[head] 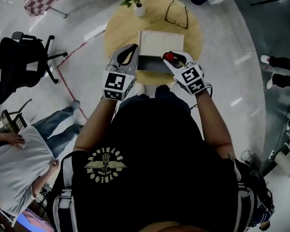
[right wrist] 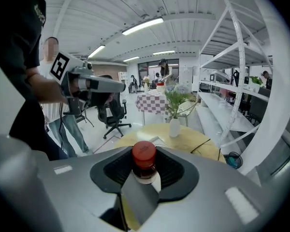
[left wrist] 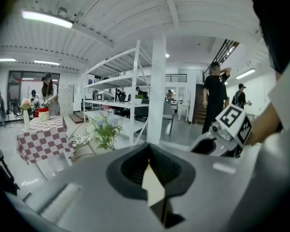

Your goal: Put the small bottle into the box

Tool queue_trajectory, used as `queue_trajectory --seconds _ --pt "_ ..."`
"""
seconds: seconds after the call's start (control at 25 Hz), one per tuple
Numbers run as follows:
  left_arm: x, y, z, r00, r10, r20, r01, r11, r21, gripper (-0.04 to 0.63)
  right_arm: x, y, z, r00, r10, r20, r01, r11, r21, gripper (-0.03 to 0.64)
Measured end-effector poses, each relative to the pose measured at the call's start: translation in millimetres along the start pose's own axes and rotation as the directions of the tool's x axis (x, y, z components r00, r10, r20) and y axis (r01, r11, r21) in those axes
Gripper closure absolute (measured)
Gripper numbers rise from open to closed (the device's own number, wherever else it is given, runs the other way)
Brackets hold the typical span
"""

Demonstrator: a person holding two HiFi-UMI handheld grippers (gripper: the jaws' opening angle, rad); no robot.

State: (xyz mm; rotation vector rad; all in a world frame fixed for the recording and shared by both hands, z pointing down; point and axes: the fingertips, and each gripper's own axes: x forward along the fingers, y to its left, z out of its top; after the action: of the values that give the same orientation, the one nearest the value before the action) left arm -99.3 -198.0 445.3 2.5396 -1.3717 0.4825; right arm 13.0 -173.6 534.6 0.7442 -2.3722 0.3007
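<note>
An open box stands on the round wooden table (head: 117, 30), its cream lid (head: 159, 41) tipped back behind the dark tray (head: 152, 64). My right gripper (head: 172, 58) (right wrist: 144, 175) hangs over the tray's right end, shut on the small bottle (head: 168, 56) (right wrist: 144, 154), which has a red cap and dark contents. My left gripper (head: 134, 48) (left wrist: 152, 180) is at the box's left side. Its jaws stand nearly together with a cream sliver, apparently the lid's edge, pinched between them.
A white vase of flowers (head: 139, 7) and a looped black cable (head: 177, 14) sit at the table's far side. A black office chair (head: 17, 57) stands to the left on the floor. A bystander (head: 19, 158) is at the lower left, and other people's feet (head: 275, 62) show at the right.
</note>
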Motion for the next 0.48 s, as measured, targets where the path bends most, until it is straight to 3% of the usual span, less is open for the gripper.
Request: queue_trajectory --seconds 0.48 --pt "-12.0 7.1 -5.9 1.000 0.015 -0.011 -0.015 1.000 0.006 0.595 66.5 15.3 -94.8 0.996 0.004 -0.084 -0.010 0.998 -0.068 0.463"
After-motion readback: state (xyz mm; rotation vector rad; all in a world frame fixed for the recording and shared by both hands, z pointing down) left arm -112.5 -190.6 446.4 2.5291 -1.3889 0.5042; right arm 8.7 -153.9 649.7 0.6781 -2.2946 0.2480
